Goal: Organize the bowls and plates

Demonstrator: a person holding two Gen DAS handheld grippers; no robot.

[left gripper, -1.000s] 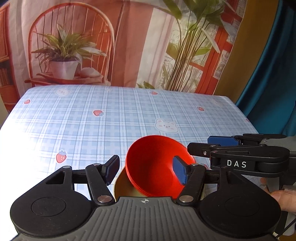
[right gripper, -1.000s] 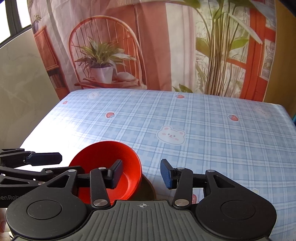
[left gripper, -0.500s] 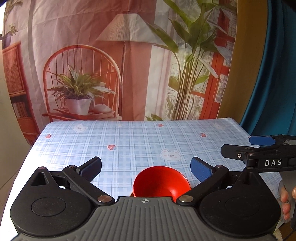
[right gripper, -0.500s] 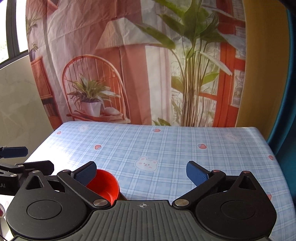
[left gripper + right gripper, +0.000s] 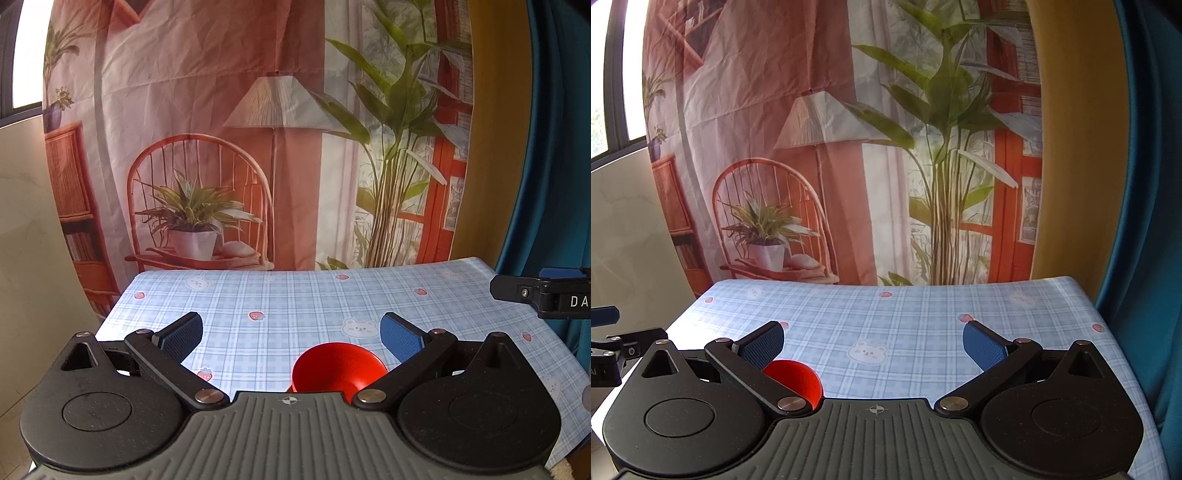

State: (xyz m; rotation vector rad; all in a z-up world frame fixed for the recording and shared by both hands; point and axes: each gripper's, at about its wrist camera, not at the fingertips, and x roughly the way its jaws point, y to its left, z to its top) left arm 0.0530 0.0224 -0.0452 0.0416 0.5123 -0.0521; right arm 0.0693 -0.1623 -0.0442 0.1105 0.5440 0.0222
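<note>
A red bowl (image 5: 338,367) rests on the near part of the table, low in the left wrist view and half hidden by the gripper body; whatever lies under it is hidden. My left gripper (image 5: 291,332) hangs above and behind it, jaws wide open, nothing between the blue pads. In the right wrist view the same red bowl (image 5: 798,380) peeks out under the left finger. My right gripper (image 5: 873,341) is also wide open and empty, raised off the table. Each gripper shows at the edge of the other's view.
The table wears a blue plaid cloth (image 5: 295,299) with strawberries and bears. A printed backdrop (image 5: 240,147) of a chair, lamp and plants hangs right behind it. A teal curtain (image 5: 1145,184) stands at the right and a pale wall at the left.
Both grippers opened from partly closed to wide and pulled back and up from the red bowl, which stays on the table. The views tilted up, so the bowl looks smaller and lower.
</note>
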